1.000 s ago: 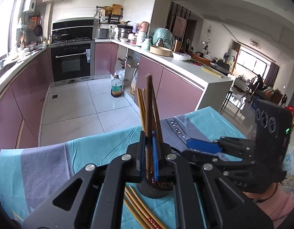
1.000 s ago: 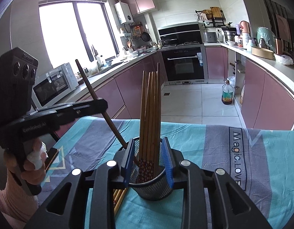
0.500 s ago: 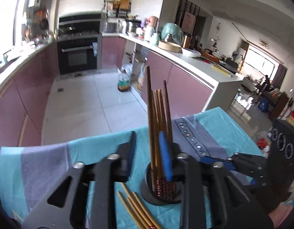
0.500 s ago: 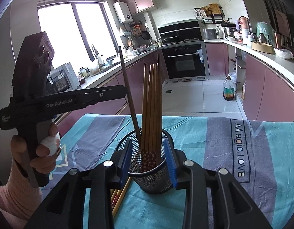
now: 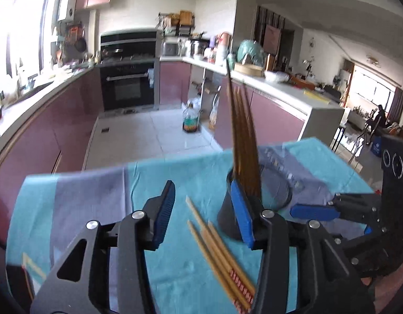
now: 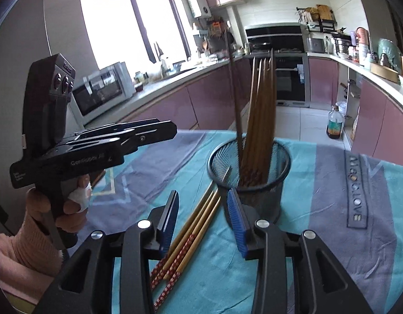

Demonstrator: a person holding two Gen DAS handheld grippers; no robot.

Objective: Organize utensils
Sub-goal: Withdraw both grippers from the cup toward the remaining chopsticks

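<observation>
Dark chopstick [image 6: 234, 99] just dropped into holder [image 6: 253, 183], left gripper [image 5: 201, 210] and right gripper [image 6: 202, 218] both wide open, empty; loose chopsticks [image 6: 191, 233] below next.

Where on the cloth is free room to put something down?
Bare cloth lies right of the holder, up to the lettering. Left of the holder it is crowded: loose chopsticks lie there.

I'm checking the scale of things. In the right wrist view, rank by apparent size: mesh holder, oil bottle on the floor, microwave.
1. mesh holder, largest, though nearest the camera
2. microwave
3. oil bottle, smallest and far off
</observation>
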